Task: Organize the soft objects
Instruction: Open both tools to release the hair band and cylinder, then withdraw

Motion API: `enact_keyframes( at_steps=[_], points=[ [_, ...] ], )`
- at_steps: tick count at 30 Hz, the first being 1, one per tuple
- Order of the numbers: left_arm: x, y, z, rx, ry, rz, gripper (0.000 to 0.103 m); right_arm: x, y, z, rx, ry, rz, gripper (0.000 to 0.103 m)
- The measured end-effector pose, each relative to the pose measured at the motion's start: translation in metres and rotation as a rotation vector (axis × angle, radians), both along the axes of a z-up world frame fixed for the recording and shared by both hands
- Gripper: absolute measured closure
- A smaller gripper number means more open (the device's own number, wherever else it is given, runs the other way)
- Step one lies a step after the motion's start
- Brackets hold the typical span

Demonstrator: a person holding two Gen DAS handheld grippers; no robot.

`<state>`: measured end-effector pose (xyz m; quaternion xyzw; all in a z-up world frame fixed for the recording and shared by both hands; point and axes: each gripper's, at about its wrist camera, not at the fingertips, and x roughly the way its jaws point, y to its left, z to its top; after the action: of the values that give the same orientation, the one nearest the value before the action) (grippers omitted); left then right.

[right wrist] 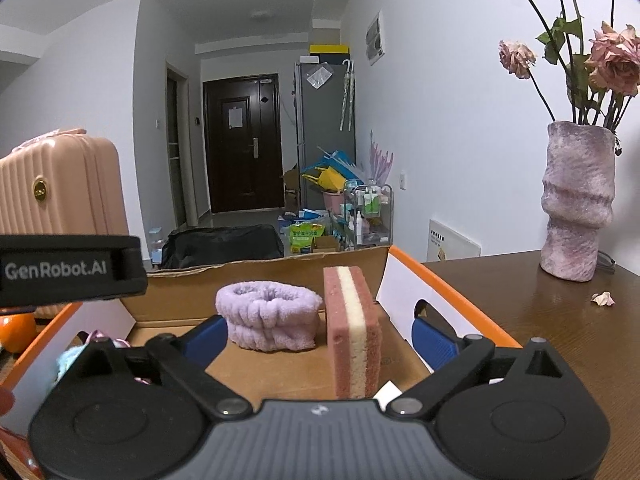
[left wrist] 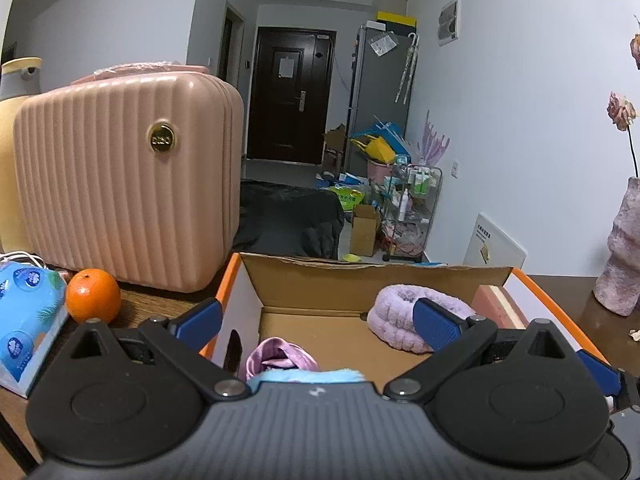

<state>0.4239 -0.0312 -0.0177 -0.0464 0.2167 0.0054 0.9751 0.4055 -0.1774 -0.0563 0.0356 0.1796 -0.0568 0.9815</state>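
Inside cardboard box (right wrist: 188,284), lilac headband (right wrist: 268,316), upright sponge (right wrist: 352,332), both grippers (left wrist: 318,322) (right wrist: 320,338) spread wide, empty.

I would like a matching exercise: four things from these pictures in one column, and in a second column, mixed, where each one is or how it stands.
Things:
1. lilac headband
2. pink-and-cream sponge
3. orange
4. vase

Places:
A. on the table, outside the box, by the pink case
B. on end in the cardboard box
C. on the table right of the box, holding dried roses
D. in the box, left of the sponge

Pairs: 1-D, 2-B, 3-A, 4-C
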Motion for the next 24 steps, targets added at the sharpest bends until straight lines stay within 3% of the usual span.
enact_keyframes(
  at_steps=[24],
  points=[
    [-0.068, 0.026, 0.012, 0.013, -0.077, 0.066, 0.0, -0.063, 0.008, 0.004, 0.014, -0.071, 0.025, 0.0]
  ],
)
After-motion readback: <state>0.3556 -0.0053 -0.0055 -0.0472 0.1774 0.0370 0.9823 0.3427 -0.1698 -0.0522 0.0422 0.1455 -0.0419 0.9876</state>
